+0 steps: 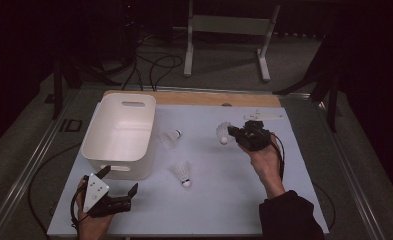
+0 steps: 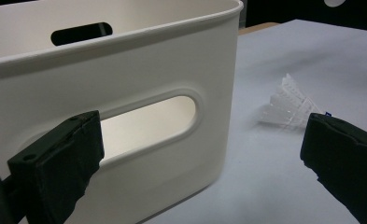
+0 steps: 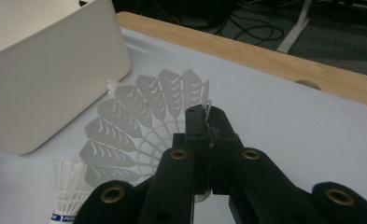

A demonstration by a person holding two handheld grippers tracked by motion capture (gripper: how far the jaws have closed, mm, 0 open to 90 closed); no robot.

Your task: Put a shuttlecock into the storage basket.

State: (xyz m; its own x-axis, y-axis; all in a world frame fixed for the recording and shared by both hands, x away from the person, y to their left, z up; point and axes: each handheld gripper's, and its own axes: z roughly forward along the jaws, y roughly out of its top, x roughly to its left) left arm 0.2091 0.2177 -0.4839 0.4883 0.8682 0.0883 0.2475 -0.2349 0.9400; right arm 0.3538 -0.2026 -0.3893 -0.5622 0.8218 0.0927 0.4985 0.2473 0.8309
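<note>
Three shuttlecocks are in play. One shuttlecock [image 1: 224, 132] hangs right of centre in the high view, pinched by the edge of its skirt in the right gripper [image 1: 234, 134], whose jaws are closed tight on the thin plastic feathers [image 3: 139, 112]. Two more lie on the table [image 1: 219, 200] in the middle of that frame — the upper shuttlecock [image 1: 170, 138] just right of the white bin [image 1: 118, 134], the lower shuttlecock [image 1: 183, 172] below it. The left gripper [image 1: 118, 181], at lower left, has its jaws spread wide with nothing between them, facing the bin's near wall [image 2: 139, 154].

The step looks like carrying the held one to the bin. That skirt is flimsy, so the grip is best kept steady and the travel level — release only once it is well over the bin's rim.

Lettering shows on a blue band [image 3: 62, 217] at the lower left of the right gripper view, too cropped to read.
</note>
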